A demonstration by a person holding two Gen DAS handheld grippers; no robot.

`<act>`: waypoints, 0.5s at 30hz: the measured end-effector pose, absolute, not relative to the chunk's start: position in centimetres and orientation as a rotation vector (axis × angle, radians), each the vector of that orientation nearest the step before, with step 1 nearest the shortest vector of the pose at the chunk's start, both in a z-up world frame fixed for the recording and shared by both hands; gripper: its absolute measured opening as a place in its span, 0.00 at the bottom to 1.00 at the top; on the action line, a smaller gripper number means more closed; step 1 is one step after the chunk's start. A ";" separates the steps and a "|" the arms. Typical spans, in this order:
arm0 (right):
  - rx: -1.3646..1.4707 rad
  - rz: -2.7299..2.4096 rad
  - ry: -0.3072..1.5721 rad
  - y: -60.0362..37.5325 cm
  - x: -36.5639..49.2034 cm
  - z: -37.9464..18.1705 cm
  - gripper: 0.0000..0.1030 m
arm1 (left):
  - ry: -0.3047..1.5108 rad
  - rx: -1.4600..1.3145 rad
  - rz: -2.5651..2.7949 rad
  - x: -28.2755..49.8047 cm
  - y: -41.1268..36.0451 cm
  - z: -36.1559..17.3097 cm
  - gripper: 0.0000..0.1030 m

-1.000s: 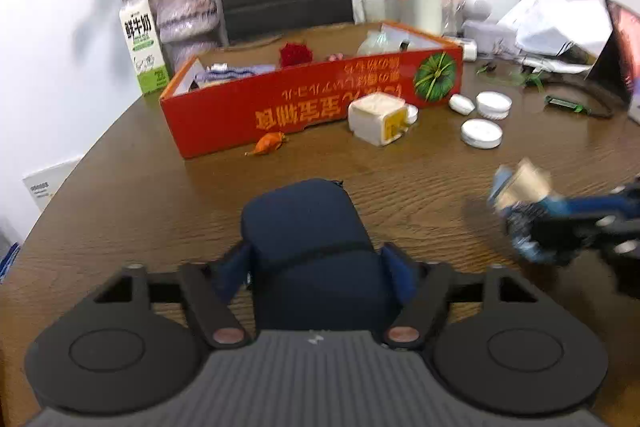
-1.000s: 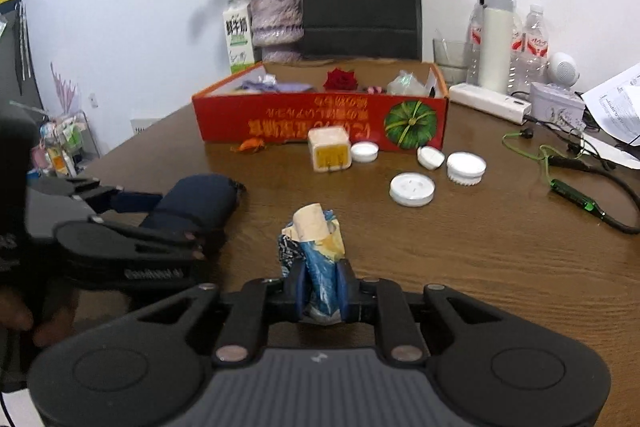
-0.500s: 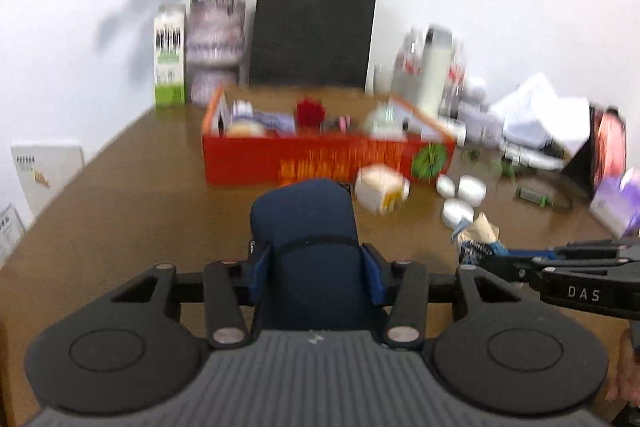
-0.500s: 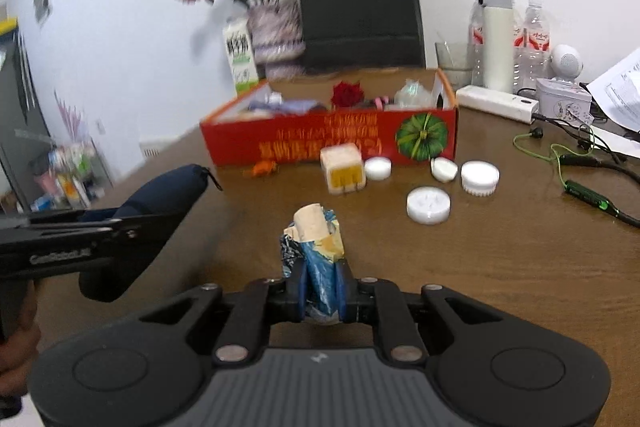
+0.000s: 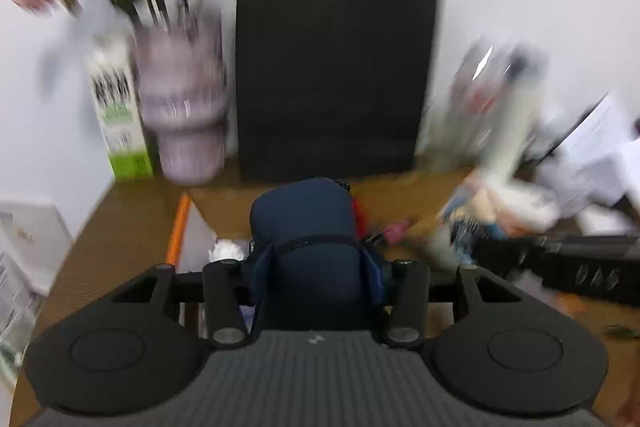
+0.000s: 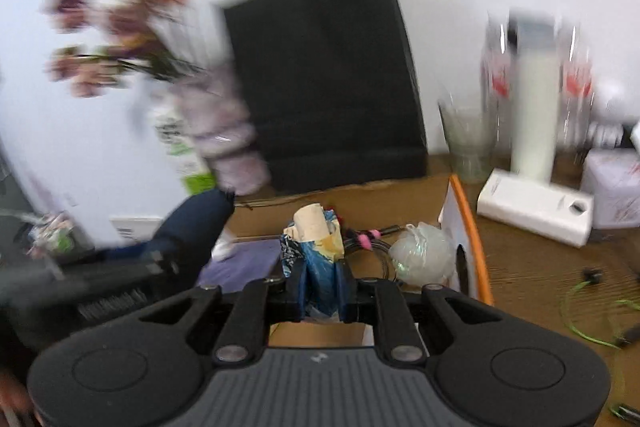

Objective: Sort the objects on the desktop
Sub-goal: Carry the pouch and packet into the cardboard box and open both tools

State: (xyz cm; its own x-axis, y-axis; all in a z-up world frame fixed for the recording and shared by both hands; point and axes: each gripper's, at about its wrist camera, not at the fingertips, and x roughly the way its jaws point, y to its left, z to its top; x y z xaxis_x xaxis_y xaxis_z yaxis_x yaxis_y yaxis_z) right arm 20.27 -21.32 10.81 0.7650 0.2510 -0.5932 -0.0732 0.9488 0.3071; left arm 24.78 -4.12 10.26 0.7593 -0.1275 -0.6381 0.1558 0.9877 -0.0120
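White wall and a tall black paper bag fill the background, with a vase of flowers and a milk carton at about 10 o'clock; much of it is smeared by motion blur, so judge positions from the sharper near field.

Both your hands are over the open cardboard box, so the step in hand looks like the drop. To do it well, slow down before you release: the blur says you are travelling fast, and a release on the move could throw things past the far wall of the box. Pick a bare patch. In the right wrist view a clear plastic bundle sits at 2 o'clock against the orange-edged wall, and a purple flat item lies at 9 o'clock; aim between them. Lower until each load is just above the box floor, then spread the jaws fully and lift straight up.

Your left gripper has its jaws pinching the dark blue pouch, which sticks out ahead toward 12 o'clock, its sides pressed in by the pads. Your right gripper has its jaws pressed nearly together on the crumpled blue wrapper, which stands upright between them, its tan top pointing to 12 o'clock. Both loads hang above the box interior, the pouch to the left of the wrapper.
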 end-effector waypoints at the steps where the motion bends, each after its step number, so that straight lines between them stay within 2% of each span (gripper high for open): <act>1: 0.292 0.173 0.729 -21.3 22.6 10.0 0.13 | 0.731 0.018 -0.132 26.8 -3.9 9.2 0.47; 5: 0.226 0.110 0.870 -19.8 29.4 6.2 0.14 | 0.868 -0.059 -0.115 32.0 -3.8 5.4 0.52; 6: 0.206 0.092 0.893 -19.4 30.1 5.3 0.14 | 0.889 -0.068 -0.111 32.4 -3.9 4.8 0.56; 8: 0.203 0.078 0.944 -19.1 31.2 3.5 0.14 | 0.899 -0.043 -0.107 32.2 -4.2 4.6 0.59; 10: 0.225 0.071 0.957 -19.3 31.5 3.3 0.18 | 0.910 -0.020 -0.105 32.2 -4.1 4.8 0.67; 12: 0.187 0.051 0.987 -19.2 31.6 3.1 0.32 | 0.936 -0.059 -0.145 32.4 -3.1 5.2 0.67; 14: 0.206 0.072 0.990 -19.5 31.0 3.7 0.40 | 0.913 -0.110 -0.148 32.0 -1.8 6.6 0.68; 15: 0.217 0.075 0.976 -19.7 30.6 4.3 0.43 | 0.892 -0.123 -0.147 31.6 -1.2 7.5 0.72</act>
